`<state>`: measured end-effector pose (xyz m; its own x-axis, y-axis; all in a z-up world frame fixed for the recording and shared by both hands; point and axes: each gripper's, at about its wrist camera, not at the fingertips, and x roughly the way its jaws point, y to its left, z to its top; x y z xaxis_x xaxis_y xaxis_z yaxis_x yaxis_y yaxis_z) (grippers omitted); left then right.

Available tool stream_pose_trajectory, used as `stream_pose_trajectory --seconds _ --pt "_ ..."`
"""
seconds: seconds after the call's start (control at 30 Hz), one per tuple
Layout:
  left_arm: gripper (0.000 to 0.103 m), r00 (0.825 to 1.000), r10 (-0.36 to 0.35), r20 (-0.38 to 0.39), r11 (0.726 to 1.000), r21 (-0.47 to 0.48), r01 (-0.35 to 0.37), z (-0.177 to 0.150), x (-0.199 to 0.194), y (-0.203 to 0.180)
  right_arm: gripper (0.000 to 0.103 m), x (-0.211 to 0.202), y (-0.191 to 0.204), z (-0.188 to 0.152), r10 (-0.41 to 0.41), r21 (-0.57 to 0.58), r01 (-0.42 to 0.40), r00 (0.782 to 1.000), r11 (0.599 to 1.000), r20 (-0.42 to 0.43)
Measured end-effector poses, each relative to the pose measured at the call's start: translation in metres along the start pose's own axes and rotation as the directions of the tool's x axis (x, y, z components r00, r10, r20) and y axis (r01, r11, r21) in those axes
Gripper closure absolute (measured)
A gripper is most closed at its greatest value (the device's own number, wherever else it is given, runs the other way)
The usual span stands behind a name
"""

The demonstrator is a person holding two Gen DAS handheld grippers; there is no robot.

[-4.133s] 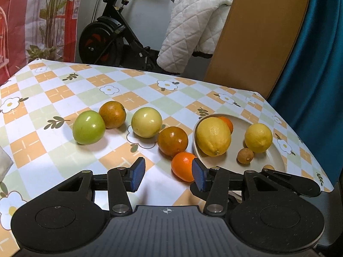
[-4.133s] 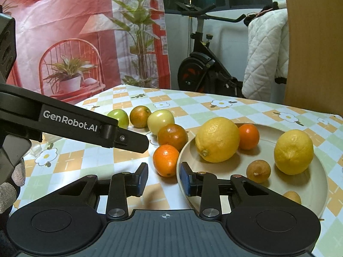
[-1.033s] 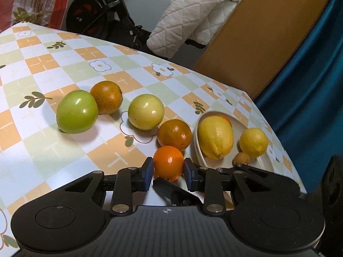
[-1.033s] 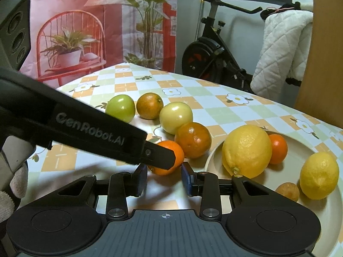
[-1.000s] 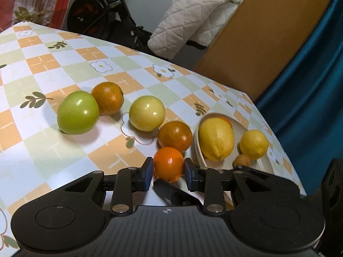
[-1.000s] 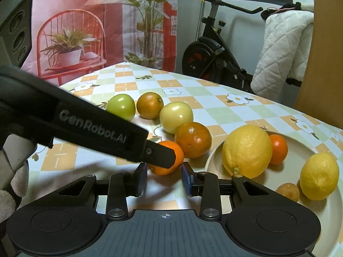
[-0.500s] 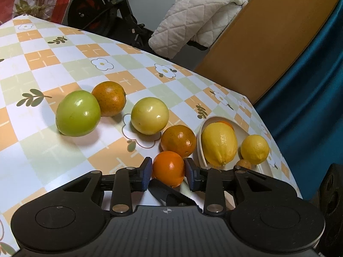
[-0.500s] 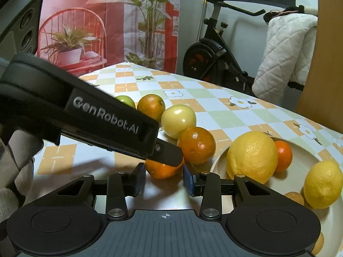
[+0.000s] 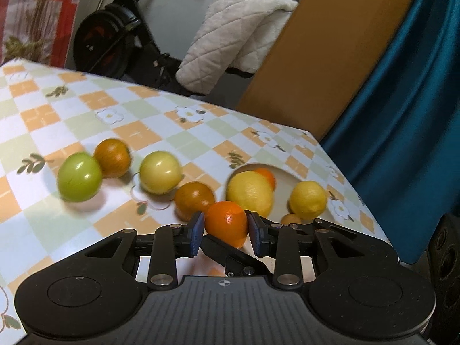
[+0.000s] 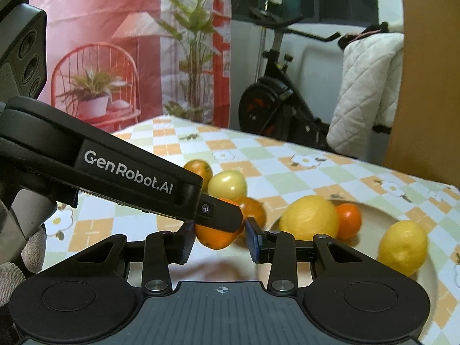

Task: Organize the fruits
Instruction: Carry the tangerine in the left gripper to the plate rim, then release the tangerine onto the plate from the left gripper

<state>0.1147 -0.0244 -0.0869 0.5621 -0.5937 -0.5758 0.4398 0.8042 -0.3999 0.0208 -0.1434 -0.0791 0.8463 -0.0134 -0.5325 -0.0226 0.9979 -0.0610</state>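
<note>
My left gripper is shut on a bright orange and holds it just above the table, left of the beige plate. In the right wrist view one left finger crosses in front of that orange. My right gripper sits close below and behind it, jaws narrowly open and not pressing the fruit; one of its fingers shows under the orange. The plate holds a large lemon, a small lemon and a small orange.
On the checked tablecloth lie a green apple, a yellow-green apple and two dark oranges. A small brown fruit sits in the plate. The table's right edge runs close past the plate; an exercise bike stands behind.
Four seconds ago the left jaws stood open with the orange on the table. They have since closed on it, and in the last second both grippers rose, lifting the orange.
</note>
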Motion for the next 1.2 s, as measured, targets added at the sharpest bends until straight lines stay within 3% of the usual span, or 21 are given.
stream_pose_trajectory --seconds 0.37,0.83,1.2 --pt "0.068 0.998 0.005 -0.055 0.996 0.092 0.000 0.006 0.026 -0.045 0.069 -0.018 -0.039 -0.008 -0.049 0.085 0.047 0.999 0.995 0.020" --pt "0.067 0.987 0.067 -0.145 0.989 0.141 -0.047 -0.003 0.064 -0.053 0.069 -0.004 -0.062 -0.027 -0.037 0.190 0.045 0.998 0.981 -0.046" --pt "0.067 0.988 0.070 -0.140 0.988 0.148 -0.049 -0.001 0.059 -0.051 0.068 -0.001 -0.061 -0.028 -0.044 0.189 0.056 0.997 0.980 -0.068"
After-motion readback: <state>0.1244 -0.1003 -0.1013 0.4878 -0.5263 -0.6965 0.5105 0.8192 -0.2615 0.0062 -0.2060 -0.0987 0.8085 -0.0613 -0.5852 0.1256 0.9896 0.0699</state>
